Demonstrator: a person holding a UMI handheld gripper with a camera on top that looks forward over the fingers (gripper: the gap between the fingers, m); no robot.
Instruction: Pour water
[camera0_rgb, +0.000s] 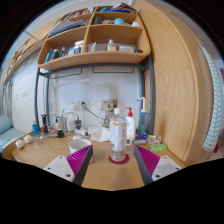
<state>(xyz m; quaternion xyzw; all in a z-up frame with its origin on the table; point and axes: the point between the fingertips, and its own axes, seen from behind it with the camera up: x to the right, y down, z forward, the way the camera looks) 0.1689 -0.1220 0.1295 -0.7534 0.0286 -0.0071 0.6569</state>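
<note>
A clear plastic water bottle (118, 132) with a white label stands upright on a round red coaster (119, 156) on the wooden desk (105, 172). My gripper (114, 160) is open, its magenta-padded fingers (80, 160) spread wide to either side of the bottle's base. The bottle stands between and just ahead of the fingertips, with a clear gap on each side. A white cup (78, 145) sits on the desk behind the left finger.
A bottle with a red cap (130, 124) stands just behind the water bottle. Small items crowd the back of the desk near a lamp (68, 122). Wooden shelves (95, 42) hang overhead, and a wooden panel (180, 90) rises at the right.
</note>
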